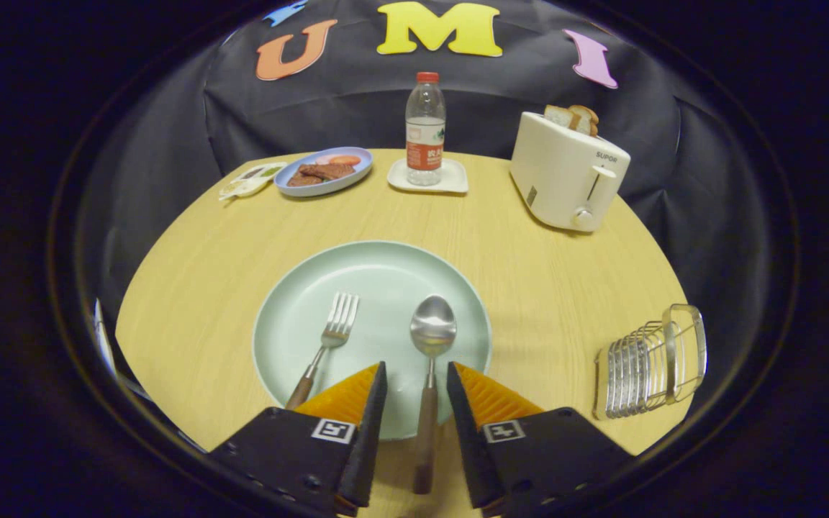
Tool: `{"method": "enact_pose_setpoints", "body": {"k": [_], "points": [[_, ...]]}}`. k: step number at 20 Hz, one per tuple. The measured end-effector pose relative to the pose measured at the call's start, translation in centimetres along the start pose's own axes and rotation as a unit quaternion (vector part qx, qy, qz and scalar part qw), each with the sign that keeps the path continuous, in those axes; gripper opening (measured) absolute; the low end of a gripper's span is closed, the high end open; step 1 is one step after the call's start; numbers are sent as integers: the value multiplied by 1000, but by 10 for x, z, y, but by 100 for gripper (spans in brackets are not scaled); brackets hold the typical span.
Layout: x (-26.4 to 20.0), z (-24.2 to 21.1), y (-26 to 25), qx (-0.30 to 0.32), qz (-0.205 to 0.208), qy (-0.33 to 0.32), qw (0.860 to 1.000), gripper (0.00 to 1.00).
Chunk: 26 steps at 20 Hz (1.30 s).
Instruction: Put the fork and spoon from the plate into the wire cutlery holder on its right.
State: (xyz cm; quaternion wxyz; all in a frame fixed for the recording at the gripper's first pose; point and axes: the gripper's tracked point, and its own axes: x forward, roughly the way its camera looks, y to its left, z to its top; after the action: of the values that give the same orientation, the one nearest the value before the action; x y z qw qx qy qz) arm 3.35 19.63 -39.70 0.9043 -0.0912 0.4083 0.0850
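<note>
Gripper view: gripper (417,381) sits low over the near edge of the round pale wood table (529,288), fingers parted with a clear gap, nothing pinched. The wooden-handled steel spoon (429,374) lies in that gap, bowl just ahead of the tips, handle running back between the fingers and past the plate rim toward the camera; neither finger looks to touch it, though height above it is hard to tell. Judgement: the fingers straddle the handle because it's the narrow, grippable part, so this reads as lining up for the spoon pick, no grasp yet

The matching wooden-handled steel fork (324,349) lies just ahead of the left finger, tines away, handle angled back toward that finger, well apart from the spoon. Both rest on the round pale green plate (378,273), which starts under the fingertips and spreads ahead of them

The silver wire cutlery holder (648,367) stands right of the right finger, apart from the plate, seemingly on its side or tilted; opening direction unclear. Both utensils are on the plate, so the task looks barely begun

Far beyond the fingers: white toaster with bread slices (565,173), clear plastic water bottle with red cap (425,129) on a white square coaster (429,176), blue oval dish of food (324,171) — none in the path
</note>
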Motion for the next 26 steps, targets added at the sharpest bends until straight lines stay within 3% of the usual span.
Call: {"method": "enact_pose_setpoints", "body": {"k": [1, 3, 5, 6, 8, 19, 26], "points": [[5, -5, 1, 3, -2, 10, 1000, 42], [0, -8, -2, 8, -17, 25, 1000, 41], [5, -13, -1, 25, -14, 40, 999, 14], [5, -15, -4, 29, -21, 47, 998, 13], [3, -7, -6, 36, -20, 56, 998, 2], [-65, 31, -27, 105, 22, 94, 990, 1], [-141, 61, -116, 95, -1, 95, 991, 1]]}}
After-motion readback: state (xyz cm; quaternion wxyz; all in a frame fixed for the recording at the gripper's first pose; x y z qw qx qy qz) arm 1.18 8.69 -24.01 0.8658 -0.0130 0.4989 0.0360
